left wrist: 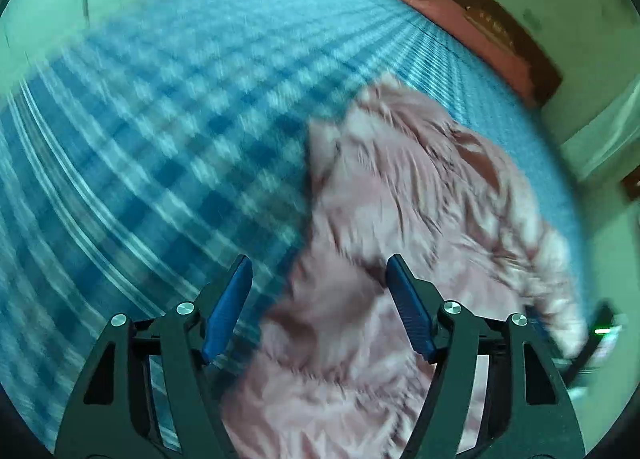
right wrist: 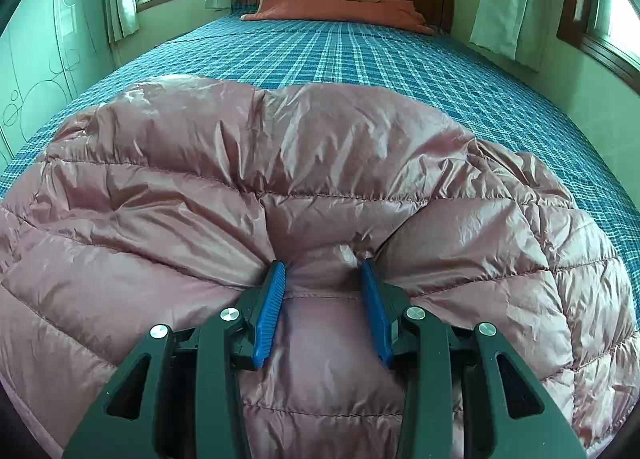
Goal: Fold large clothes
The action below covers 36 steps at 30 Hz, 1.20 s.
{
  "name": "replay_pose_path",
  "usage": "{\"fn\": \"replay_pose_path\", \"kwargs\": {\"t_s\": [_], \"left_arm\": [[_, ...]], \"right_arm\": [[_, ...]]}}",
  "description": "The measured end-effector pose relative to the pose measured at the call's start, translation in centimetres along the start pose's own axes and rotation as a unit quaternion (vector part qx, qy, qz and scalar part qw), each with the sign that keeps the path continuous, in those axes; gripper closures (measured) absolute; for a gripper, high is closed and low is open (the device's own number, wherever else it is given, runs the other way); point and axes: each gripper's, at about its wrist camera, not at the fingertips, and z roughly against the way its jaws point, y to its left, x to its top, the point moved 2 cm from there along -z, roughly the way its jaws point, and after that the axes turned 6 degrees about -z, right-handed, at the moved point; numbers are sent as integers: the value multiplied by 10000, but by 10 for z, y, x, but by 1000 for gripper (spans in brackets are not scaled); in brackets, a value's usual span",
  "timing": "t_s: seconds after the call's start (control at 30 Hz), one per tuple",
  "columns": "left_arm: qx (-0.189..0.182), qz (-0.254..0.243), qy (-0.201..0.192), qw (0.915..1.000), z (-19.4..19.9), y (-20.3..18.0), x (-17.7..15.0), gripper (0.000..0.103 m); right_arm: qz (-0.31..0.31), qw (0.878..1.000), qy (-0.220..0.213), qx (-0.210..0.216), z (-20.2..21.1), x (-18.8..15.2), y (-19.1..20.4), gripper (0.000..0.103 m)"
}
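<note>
Right wrist view shows the right gripper (right wrist: 323,263) with its jaws partly closed, pinching a puffy fold of the pink quilted down jacket (right wrist: 280,179) between the blue pads (right wrist: 270,319). That jacket lies spread over the near end of the bed (right wrist: 360,55), with a red pillow (right wrist: 340,9) at twelve o'clock by the headboard. Left wrist view is blurred: the left gripper (left wrist: 318,265) has its jaws wide apart with nothing between them, above the jacket's edge, checked sheet at ten o'clock.
</note>
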Motion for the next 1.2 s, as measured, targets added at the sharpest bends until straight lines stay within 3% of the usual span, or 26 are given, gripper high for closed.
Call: {"fn": "replay_pose_path", "kwargs": {"t_s": [0.1,0.17,0.3,0.8,0.83,0.87,0.97,1.07,1.2], "left_arm": [[-511,470,172,9974,-15,9,-5,30],[-574,435,74,9974,-18,6,-2,25],[-757,324,143,9965,-34,-7,12,25],[-483,20,-25,9988,-50,-22,16,25],[-466,-14,-58,9989,-49,-23,16,31],[-503,-75,-91,9987,-48,-25,16,45],[-675,-174,-71,9975,-47,-29,15,63],[-579,-364,-175,9975,-43,-36,15,72],[-417,-546,-256,9973,-43,-42,16,73]], "right_arm": [[3,10000,0,0,0,0,-1,63],[8,10000,1,-6,0,0,0,63],[22,10000,-5,-23,0,1,-2,63],[105,9997,-44,-193,4,0,13,63],[111,9997,-48,-207,4,-1,14,63],[117,9997,-54,-218,4,-1,15,63],[124,9996,-59,-239,5,-1,18,63],[132,9995,-65,-269,5,-2,21,63],[148,9994,-74,-314,5,-4,24,63]]}}
